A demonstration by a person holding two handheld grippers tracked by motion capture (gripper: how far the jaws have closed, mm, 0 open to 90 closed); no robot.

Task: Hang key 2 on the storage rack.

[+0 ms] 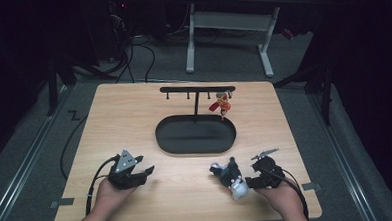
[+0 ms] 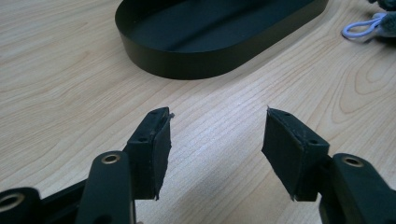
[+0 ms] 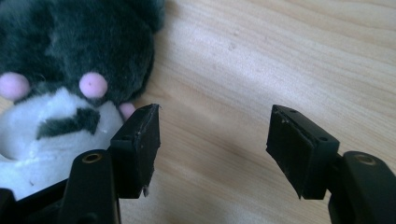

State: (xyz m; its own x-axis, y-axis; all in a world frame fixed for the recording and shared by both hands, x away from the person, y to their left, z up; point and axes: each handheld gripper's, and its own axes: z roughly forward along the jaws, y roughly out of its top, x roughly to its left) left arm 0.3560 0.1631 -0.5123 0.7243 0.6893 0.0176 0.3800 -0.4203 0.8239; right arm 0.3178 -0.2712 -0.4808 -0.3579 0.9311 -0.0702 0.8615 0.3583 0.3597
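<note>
Right gripper view: unlabelled plush toy point(image 3: 70, 70)

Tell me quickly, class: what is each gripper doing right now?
Left gripper: open, holding nothing, bare table between its jaws.
Right gripper: open, holding nothing; the plush toy lies beside its left jaw.
</note>
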